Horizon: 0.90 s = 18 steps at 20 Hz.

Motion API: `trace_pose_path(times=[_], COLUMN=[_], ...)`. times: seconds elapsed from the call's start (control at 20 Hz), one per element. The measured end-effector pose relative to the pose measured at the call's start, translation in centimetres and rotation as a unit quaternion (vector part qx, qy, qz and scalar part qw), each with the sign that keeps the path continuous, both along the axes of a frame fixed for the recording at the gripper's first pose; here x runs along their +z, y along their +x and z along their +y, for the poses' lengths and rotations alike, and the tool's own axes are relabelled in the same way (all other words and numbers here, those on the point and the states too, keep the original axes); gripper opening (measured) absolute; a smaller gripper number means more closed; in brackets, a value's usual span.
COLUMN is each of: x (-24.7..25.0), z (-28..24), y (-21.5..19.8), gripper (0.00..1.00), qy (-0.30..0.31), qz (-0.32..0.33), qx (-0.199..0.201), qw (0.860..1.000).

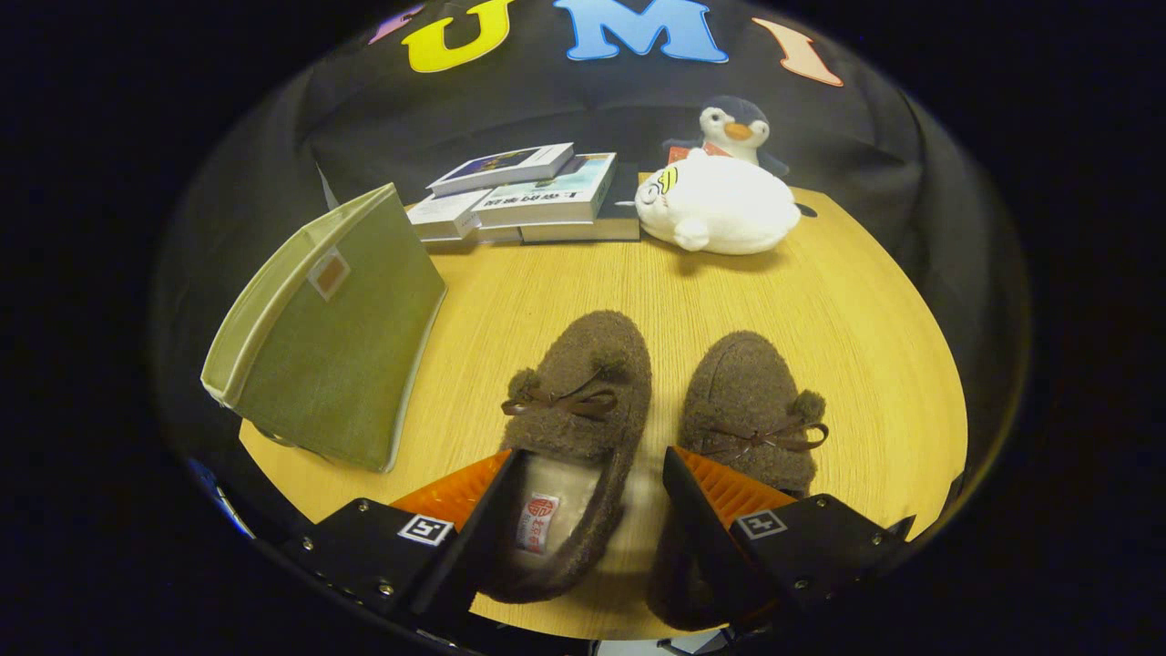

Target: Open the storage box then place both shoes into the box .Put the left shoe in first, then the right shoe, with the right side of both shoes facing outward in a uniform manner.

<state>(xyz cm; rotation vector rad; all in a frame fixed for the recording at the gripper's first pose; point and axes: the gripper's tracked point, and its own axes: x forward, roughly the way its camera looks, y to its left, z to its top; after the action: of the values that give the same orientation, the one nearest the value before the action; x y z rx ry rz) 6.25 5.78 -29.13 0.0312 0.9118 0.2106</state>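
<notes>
On the left of the wooden table (847, 310) stands the green fabric storage box (332, 342), tilted, its lid closed. Behind it, far across the table, lies a stack of books (533, 196), then a white plush seal (715, 214) with a penguin toy (736, 123) behind. Nearer, the left shoe (574, 401) sits between the gripper's (592, 510) spread-apart fingers; the right shoe (751, 405) lies just beside it, partly behind the right finger
</notes>
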Motion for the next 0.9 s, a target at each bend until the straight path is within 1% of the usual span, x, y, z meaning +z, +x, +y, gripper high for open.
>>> trace_pose_path(times=[0.05, 0.1, 0.15, 0.25, 0.35, 0.45, 0.5, 0.6, 0.65, 0.7, 0.75, 0.8, 0.85, 0.9], x=[-0.1, -0.4, -0.7, -1.2, -1.3, -2.1, -2.2, -2.0, -2.0, -2.0, -2.0, -2.1, -1.9, -2.4], z=[-0.1, 0.1, 0.2, 0.3, 0.5, 0.6, 0.7, 0.8, 0.4, 0.2, 0.3, -0.2, -0.4, -0.2], y=[0.2, 0.2, 0.4, 0.5, 0.5, 0.4, 0.3, 0.2, 0.3, 0.1, -0.1, 0.1, 1.3, 0.6], gripper=[0.97, 0.94, 0.94, 0.87, 0.86, 0.61, 0.63, 0.63, 0.63, 0.41, 0.4, 0.4, 0.22, 0.05], qy=[0.001, 0.002, 0.001, -0.005, -0.006, -0.003, -0.001, 0.01, 0.008, 0.02, 0.028, 0.016, 0.034, 0.058], qz=[0.001, 0.004, 0.006, 0.011, 0.016, 0.028, 0.031, 0.037, 0.037, 0.046, 0.05, 0.054, 0.046, 0.064], qx=[-0.001, -0.001, 0.0, 0.003, 0.005, 0.0, 0.0, 0.002, -0.011, -0.015, -0.019, -0.023, -0.053, -0.068], qw=[1.0, 1.0, 1.0, 1.0, 1.0, 1.0, 1.0, 0.999, 0.999, 0.999, 0.998, 0.998, 0.997, 0.994])
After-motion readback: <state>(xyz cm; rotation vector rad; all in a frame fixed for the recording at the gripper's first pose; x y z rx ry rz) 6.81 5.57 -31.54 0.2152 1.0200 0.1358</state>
